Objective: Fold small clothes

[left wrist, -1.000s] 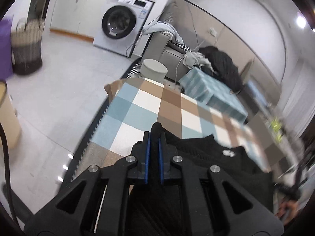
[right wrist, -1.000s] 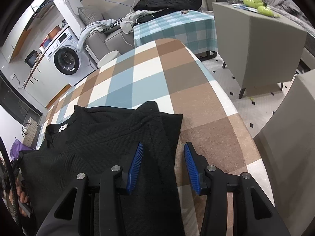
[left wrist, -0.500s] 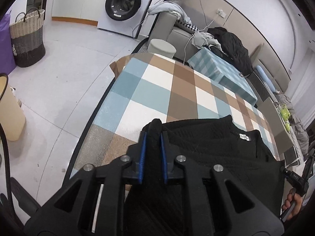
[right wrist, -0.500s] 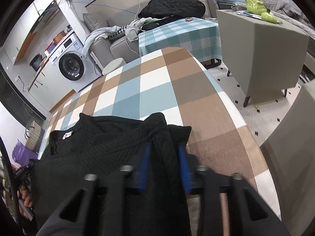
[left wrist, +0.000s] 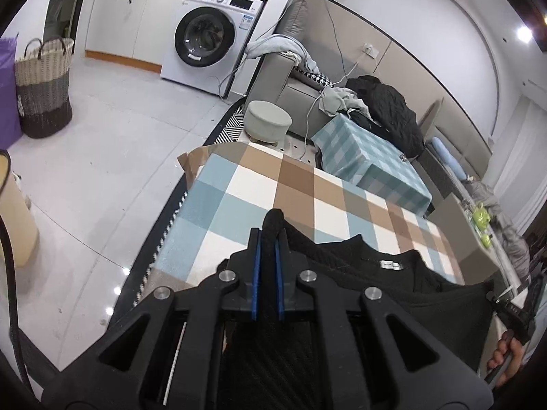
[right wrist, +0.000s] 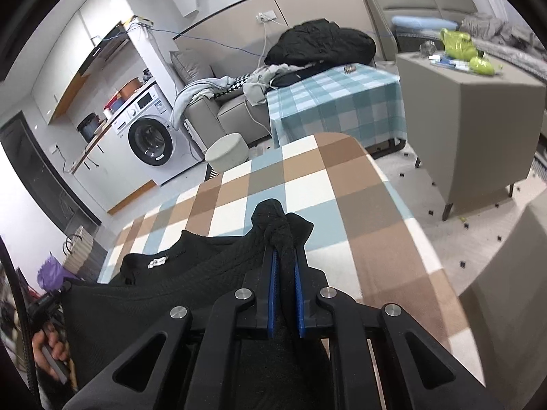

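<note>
A black knitted top (left wrist: 359, 266) with a white neck label lies on the table's checked cloth (left wrist: 259, 188), and its near edge is lifted between both grippers. My left gripper (left wrist: 269, 235) is shut on a bunched corner of the top, which pokes out past the blue pads. In the right wrist view my right gripper (right wrist: 283, 256) has its jaws closing tight on the other corner of the top (right wrist: 205, 266), with its pads pressing the fabric. Each view shows the other gripper in a hand at the far edge. The stretched fabric hides the table's near part.
Beyond the table's far end stand a round grey stool (left wrist: 268, 123), a sofa piled with clothes (left wrist: 383, 109) and a teal-checked low table (left wrist: 369, 160). A washing machine (left wrist: 205, 37) and a woven basket (left wrist: 42, 85) stand on the left, and a grey cabinet (right wrist: 471, 130) on the right.
My right gripper's jaws have shut on the top's corner and lifted it. My left gripper has kept its grip and risen a little, so the near edge now hangs taut between them.
</note>
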